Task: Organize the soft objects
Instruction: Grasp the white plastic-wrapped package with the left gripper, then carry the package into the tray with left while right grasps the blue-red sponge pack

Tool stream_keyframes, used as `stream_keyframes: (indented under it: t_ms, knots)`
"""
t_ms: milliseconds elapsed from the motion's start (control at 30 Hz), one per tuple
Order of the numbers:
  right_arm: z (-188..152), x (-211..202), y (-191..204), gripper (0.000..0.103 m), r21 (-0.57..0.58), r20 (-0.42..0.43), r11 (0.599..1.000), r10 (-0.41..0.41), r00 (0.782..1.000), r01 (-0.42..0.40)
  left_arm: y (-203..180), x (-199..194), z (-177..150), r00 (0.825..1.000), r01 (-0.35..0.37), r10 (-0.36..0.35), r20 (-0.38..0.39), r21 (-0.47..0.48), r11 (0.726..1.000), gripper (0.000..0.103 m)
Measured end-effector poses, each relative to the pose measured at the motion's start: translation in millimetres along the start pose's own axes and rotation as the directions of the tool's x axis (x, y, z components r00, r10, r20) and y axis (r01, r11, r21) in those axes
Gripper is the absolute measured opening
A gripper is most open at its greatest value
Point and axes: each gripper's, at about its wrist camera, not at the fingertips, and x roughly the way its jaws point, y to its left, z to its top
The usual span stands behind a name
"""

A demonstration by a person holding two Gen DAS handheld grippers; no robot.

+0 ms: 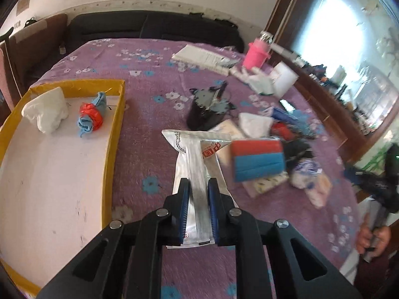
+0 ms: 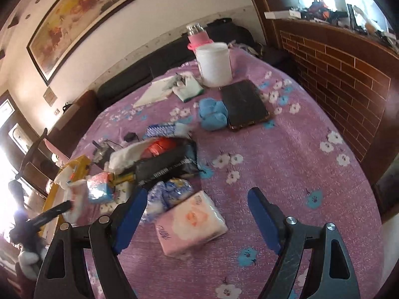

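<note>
Your left gripper [image 1: 198, 186] is clamped on the silver packet [image 1: 197, 164] just right of the yellow tray [image 1: 117, 114] (two soft things inside). Your right gripper [image 2: 197, 214] gapes wide, pink tissue pack [image 2: 190, 224] between its fingers, untouched.

The yellow-rimmed cardboard tray [image 1: 117, 114] runs off the left edge. Motion blur smears the heap of wrapped soft packs [image 1: 281, 154], so labels stay unreadable. The person's hand [image 1: 371, 236] is cut off, perhaps gripping a handle.
</note>
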Motion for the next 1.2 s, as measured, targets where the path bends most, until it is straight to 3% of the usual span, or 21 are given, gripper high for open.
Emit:
stream_keyframes:
  t_ms: [133,233,433,567,667,733,767,800,867,900,1000,1033,1200]
  knots:
    - [-7.5,21.0,7.6,0.086,0.001,-0.076,1.000,-0.001,0.997,0.001,-5.1,-13.5,-10.3,0.998,0.060,-0.060,0.016,-0.016,0.998,0.015]
    - [-6.8,22.7,27.6,0.086,-0.023,-0.065,0.999,0.022,0.998,-0.023,-9.8,-20.6,-20.0,0.997,0.080,-0.080,0.017,-0.005,0.997,0.015]
    - [0.3,44.4,106.6,0.087,-0.170,-0.146,0.973,0.134,0.980,-0.158,-7.9,-32.4,-47.7,0.994,0.108,-0.108,-0.001,-0.006,0.994,0.015]
    - [5.9,79.5,166.3,0.087,-0.344,-0.189,0.925,0.101,0.977,-0.163,5.4,-50.3,-56.8,0.993,0.121,-0.121,0.020,-0.042,0.992,0.015]
    - [13.3,111.3,191.7,0.087,-0.351,-0.236,0.918,0.104,0.966,-0.184,19.5,-63.9,-57.5,0.993,0.114,-0.111,0.051,-0.073,0.991,0.015]
    - [11.4,127.7,200.1,0.087,-0.283,-0.342,0.917,0.177,0.923,-0.281,32.8,-73.3,-57.7,0.992,0.107,-0.100,0.071,-0.102,0.989,0.015]
    - [5.9,129.4,205.0,0.088,-0.245,-0.401,0.900,0.243,0.883,-0.360,38.7,-77.4,-58.0,0.992,0.109,-0.100,0.078,-0.112,0.988,0.015]
    - [-2.8,126.5,211.5,0.088,-0.203,-0.468,0.862,0.331,0.820,-0.464,45.3,-81.8,-58.4,0.991,0.111,-0.100,0.086,-0.123,0.986,0.015]
    - [-14.9,117.9,221.3,0.088,-0.169,-0.538,0.800,0.415,0.734,-0.576,56.7,-88.1,-58.8,0.991,0.109,-0.095,0.098,-0.143,0.984,0.015]
    - [-19.7,107.8,226.0,0.088,-0.209,-0.530,0.791,0.402,0.746,-0.575,62.9,-89.8,-58.7,0.990,0.109,-0.094,0.103,-0.155,0.982,0.015]
    - [-23.3,100.3,229.2,0.088,-0.349,-0.438,0.841,0.244,0.865,-0.414,72.8,-90.7,-58.4,0.989,0.113,-0.094,0.114,-0.176,0.978,0.015]
    - [-26.3,102.2,230.6,0.088,-0.387,-0.413,0.850,0.186,0.891,-0.357,75.5,-91.8,-58.5,0.988,0.117,-0.096,0.120,-0.182,0.976,0.015]
    - [-57.4,117.1,250.2,0.088,-0.464,-0.429,0.843,0.054,0.902,-0.271,87.2,-104.0,-62.4,0.987,0.100,-0.072,0.143,-0.202,0.974,0.015]
